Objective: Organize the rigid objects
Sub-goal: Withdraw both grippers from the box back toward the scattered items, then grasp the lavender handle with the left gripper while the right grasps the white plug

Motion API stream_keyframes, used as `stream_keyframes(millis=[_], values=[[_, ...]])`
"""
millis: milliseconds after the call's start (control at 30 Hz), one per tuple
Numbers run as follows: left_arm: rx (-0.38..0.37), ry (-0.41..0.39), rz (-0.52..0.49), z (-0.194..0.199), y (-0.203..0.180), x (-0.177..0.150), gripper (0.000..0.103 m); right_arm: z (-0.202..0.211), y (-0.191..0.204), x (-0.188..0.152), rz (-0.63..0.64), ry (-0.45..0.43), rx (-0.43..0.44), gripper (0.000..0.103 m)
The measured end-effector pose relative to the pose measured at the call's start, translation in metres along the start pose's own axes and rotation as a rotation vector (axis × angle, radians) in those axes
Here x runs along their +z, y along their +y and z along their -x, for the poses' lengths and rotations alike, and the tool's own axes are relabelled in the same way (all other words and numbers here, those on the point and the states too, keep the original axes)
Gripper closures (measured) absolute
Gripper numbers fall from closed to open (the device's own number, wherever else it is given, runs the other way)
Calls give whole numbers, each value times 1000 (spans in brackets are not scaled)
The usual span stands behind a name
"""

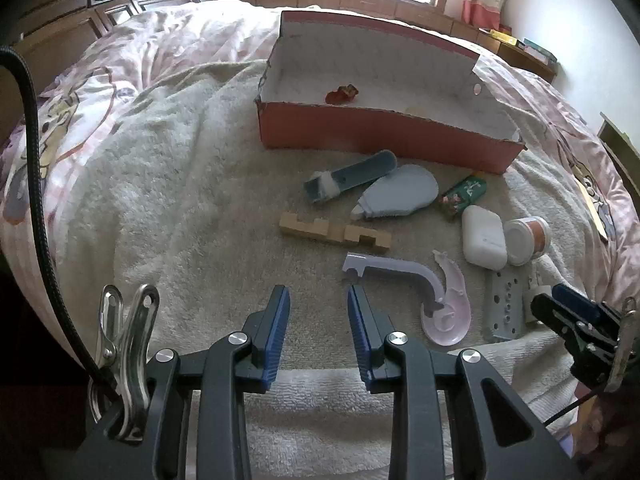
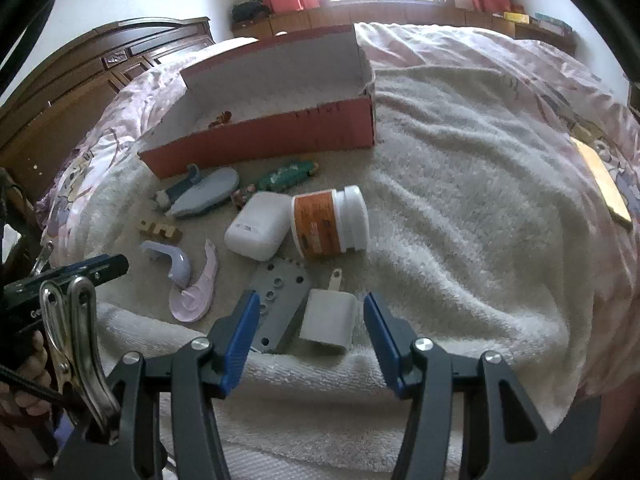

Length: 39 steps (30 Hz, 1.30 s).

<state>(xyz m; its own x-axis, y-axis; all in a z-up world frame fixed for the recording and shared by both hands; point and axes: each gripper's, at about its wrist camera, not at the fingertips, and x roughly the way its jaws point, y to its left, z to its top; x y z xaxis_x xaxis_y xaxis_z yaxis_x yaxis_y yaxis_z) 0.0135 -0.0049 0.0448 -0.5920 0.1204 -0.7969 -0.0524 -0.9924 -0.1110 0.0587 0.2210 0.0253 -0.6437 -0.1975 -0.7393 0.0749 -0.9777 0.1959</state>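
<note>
Near the bed's front edge, the right hand-held gripper (image 2: 307,334) hung spread around the white plug (image 2: 329,322), apparently needing only closing and boxing.

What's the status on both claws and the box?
Left claw open, empty. Right claw open around white charger, not gripping. Red box nearly empty. Nothing blocking.

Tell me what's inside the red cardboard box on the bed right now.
Inside the red box lies one small red-brown object on the white floor. The near wall hides the strip of floor just behind it, so anything there can't be seen.
</note>
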Motion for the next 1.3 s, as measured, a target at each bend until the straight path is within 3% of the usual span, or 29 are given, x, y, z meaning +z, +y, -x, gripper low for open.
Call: stream_keyframes(millis=[100,200,300,400,533,700,767,1067,1300], values=[[-11,10,1,-3,0,-1,72,-7,-2,-2,-10,18,6,48],[-27,19,0,-6,-1,-1,72,-15,-6,-5,-29,46,4,69],[-50,22,-5,-7,-3,-1,72,-17,-10,-6,-47,40,10,72],[-77,36,-15,-10,-7,-2,72,-19,-10,-8,-45,36,15,73],[-113,57,-39,-16,-16,-2,51,-19,-12,-8,-50,34,26,73],[-147,58,-91,-18,-29,-4,38,-19,-15,-9,-56,30,35,72],[-148,46,-125,-19,-36,-4,27,-19,-14,-9,-55,28,36,72],[-83,18,-232,-34,-49,3,25,-20,-16,-9,-59,23,46,72],[-95,11,-207,-44,-42,5,24,-21,-16,-9,-58,19,48,72]])
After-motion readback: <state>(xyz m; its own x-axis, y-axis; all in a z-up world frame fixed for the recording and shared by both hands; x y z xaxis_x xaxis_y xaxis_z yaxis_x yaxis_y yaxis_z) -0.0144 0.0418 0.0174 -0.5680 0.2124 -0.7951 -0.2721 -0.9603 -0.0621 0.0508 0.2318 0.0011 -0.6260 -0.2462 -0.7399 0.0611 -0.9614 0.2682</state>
